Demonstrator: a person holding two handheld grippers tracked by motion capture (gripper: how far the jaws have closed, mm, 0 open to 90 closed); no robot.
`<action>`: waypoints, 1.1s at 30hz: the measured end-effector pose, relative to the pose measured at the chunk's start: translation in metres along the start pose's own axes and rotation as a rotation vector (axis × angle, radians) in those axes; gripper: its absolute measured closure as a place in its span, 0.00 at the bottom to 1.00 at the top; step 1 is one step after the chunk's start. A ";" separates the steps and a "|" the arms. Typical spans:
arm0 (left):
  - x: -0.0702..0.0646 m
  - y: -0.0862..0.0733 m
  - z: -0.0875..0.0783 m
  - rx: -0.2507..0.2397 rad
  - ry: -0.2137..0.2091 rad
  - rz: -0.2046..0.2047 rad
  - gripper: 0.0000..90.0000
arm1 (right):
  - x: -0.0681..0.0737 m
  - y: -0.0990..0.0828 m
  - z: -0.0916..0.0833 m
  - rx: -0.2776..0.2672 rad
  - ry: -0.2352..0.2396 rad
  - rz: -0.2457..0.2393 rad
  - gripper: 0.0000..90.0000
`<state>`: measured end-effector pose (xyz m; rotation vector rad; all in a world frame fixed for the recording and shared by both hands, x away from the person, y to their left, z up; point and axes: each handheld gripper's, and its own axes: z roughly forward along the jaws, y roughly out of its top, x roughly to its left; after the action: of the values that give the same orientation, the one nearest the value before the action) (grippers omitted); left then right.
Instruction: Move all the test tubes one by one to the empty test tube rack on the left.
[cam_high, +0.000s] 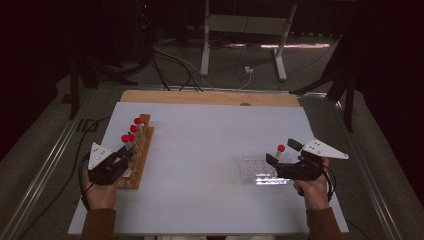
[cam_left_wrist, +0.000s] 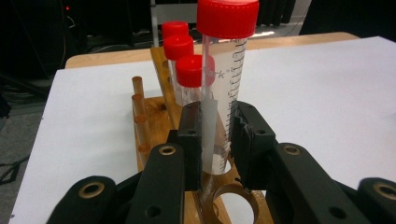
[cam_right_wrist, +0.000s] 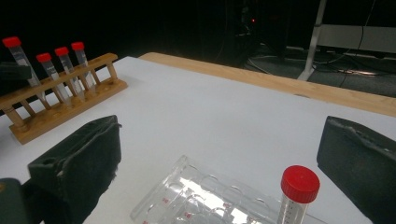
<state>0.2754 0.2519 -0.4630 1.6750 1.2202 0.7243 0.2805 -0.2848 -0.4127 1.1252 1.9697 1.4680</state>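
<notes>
Left gripper (cam_left_wrist: 217, 140): clamped on a red-capped centrifuge tube (cam_left_wrist: 223, 84), upright over the wooden rack (cam_left_wrist: 159, 116).
Right gripper (cam_right_wrist: 219, 158): jaws wide apart, level above the clear rack (cam_right_wrist: 187, 196), holding nothing.
Left gripper view: tube's printed graduations.

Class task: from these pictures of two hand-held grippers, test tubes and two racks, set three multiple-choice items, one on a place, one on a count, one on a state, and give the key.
1. Where does the wooden rack stand?
A. on the table's left side
B. on the table's right side
C. on the floor

2. How many red-capped tubes are at the wooden rack, counting the one being gripped?
A. two
B. four
C. six

3. What is the left hand-held gripper doing?
A. hanging open above the table
B. clamped on a tube
C. lying flat on the clear rack

Key: 1 A, the high view shows it at the left by the left hand; 2 B, the right gripper view shows four red caps there; 3 B, its pads press on both sides of the tube.
</notes>
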 end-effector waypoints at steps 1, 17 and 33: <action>0.000 -0.001 0.000 0.005 0.003 0.001 0.83 | 0.000 0.000 0.000 0.001 0.000 0.000 0.00; 0.000 -0.006 0.004 0.053 0.011 0.019 0.82 | 0.000 0.000 0.000 0.001 0.004 0.000 0.00; 0.000 -0.007 0.004 0.052 0.009 0.013 0.80 | 0.000 0.000 0.000 0.001 0.004 0.000 0.00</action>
<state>0.2767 0.2514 -0.4709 1.7255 1.2449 0.7141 0.2805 -0.2851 -0.4129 1.1238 1.9730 1.4711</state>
